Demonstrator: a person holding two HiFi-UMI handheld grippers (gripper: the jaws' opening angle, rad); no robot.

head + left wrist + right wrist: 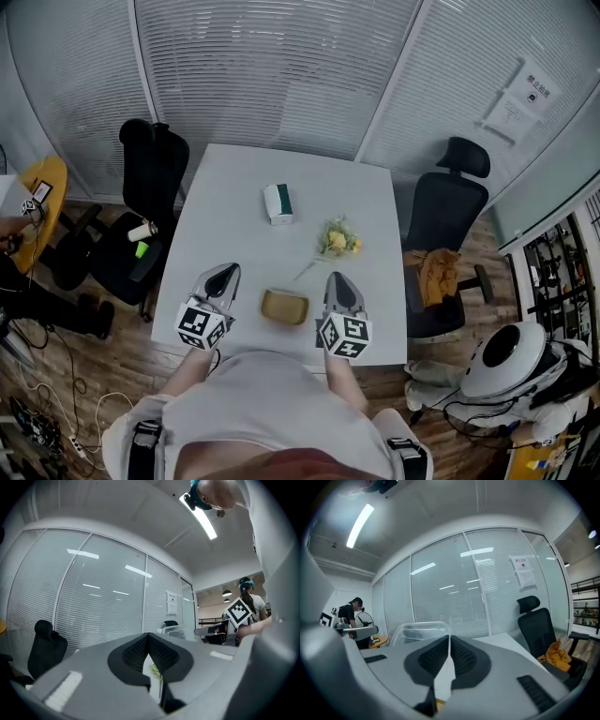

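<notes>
Nearest, over the front of the white table (234,187), left gripper (227,272) and right gripper (337,279) each have jaws pressed together on nothing; a shallow tan dish (284,307) lies between them, touching neither. Dish looks light, stiff, probably smooth, so its raised rim seems the best purchase. Farther out: yellow flower bunch (339,239), soft and fragile, best pinched by its thin stem; beyond it a green-and-white box (277,203)

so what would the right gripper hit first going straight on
Probably the yellow flowers, lying on the white table just ahead of the right gripper in the head view. Its height is unclear, so it might pass over them.
</notes>
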